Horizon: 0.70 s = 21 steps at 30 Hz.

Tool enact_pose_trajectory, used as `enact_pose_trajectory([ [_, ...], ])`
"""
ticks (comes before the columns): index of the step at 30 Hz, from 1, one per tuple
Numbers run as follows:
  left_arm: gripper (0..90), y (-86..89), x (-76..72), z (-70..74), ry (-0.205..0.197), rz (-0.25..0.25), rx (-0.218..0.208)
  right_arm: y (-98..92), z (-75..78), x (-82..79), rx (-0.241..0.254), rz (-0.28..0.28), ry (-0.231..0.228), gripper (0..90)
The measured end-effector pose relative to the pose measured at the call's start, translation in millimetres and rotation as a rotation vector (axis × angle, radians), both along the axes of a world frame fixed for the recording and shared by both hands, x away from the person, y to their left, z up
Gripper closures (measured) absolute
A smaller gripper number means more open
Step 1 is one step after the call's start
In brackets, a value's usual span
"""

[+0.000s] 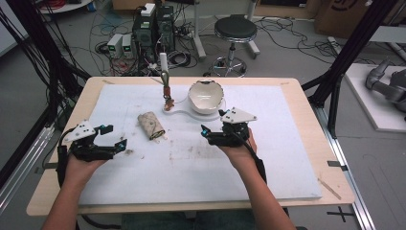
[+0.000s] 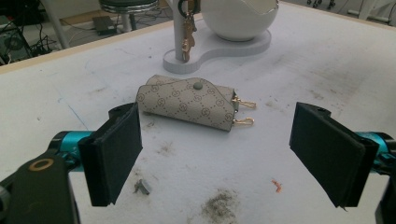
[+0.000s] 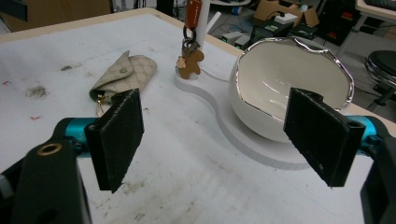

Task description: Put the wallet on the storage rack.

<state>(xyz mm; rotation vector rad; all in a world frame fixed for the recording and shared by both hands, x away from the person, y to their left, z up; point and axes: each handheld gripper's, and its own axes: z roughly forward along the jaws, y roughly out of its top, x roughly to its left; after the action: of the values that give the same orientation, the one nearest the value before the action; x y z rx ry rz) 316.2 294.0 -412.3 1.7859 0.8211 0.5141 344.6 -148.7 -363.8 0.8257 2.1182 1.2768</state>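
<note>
A beige patterned key pouch with gold clasps lies on the white mat, left of centre. It also lies ahead of the jaws as the pouch and at the left as the pouch. A white egg-shaped bowl sits on a white stand base with a post from which a key ring with a brown charm hangs. My left gripper is open, left of the pouch. My right gripper is open, just in front of the bowl.
The white mat covers a wooden table and carries dirt smudges. Beyond the far edge stand a stool, computer boxes and cables on the floor. Black frame poles rise at both sides.
</note>
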Motion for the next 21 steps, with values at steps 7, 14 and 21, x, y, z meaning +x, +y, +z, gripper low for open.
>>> enact_pose_trajectory([
  [7, 16.9, 3.2, -3.7, -1.0, 0.004, -0.002, 0.005, 7.8, 0.1, 3.9, -0.001, 0.001, 0.007, 20.6],
  [14, 16.9, 11.8, -15.1, -0.2, 0.002, 0.004, -0.011, 27.3, 0.4, 9.4, -0.011, 0.024, 0.009, 20.6],
  [21, 16.9, 15.5, -21.8, -2.1, 0.009, -0.004, -0.005, 44.5, -1.0, 15.5, -0.003, 0.038, 0.016, 20.6],
])
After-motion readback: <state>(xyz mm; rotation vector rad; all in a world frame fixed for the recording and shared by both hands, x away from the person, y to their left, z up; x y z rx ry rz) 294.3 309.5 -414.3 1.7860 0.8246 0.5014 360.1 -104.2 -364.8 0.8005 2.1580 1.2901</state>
